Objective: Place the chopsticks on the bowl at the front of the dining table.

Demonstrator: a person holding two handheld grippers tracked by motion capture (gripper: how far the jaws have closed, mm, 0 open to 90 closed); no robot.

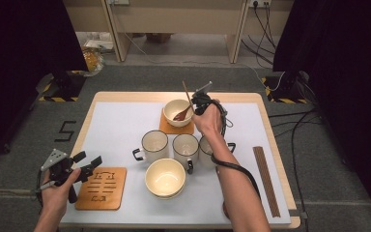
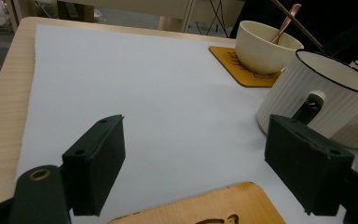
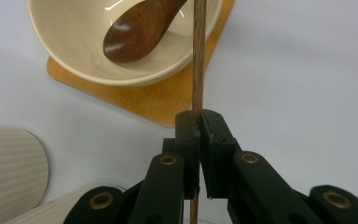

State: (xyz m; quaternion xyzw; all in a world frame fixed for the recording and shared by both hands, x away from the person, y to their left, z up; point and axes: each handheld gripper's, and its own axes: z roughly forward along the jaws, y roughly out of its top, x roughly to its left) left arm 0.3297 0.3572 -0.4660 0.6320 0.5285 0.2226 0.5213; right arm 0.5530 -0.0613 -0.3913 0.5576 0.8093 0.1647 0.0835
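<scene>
Wooden chopstick (image 3: 198, 56) pinched upright between the right claw (image 3: 199, 122).

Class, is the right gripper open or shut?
Shut on a chopstick: the right gripper has both jaws pressed against it, beside the bowl.

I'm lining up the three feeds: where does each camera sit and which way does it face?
High view: above the table's near edge, looking forward and down; both forearms show.
Left gripper view: on the left gripper, level across the table; open fingers.
Right gripper view: on the right gripper, facing down; fingers clamp a chopstick.
All share the far bowl.
</scene>
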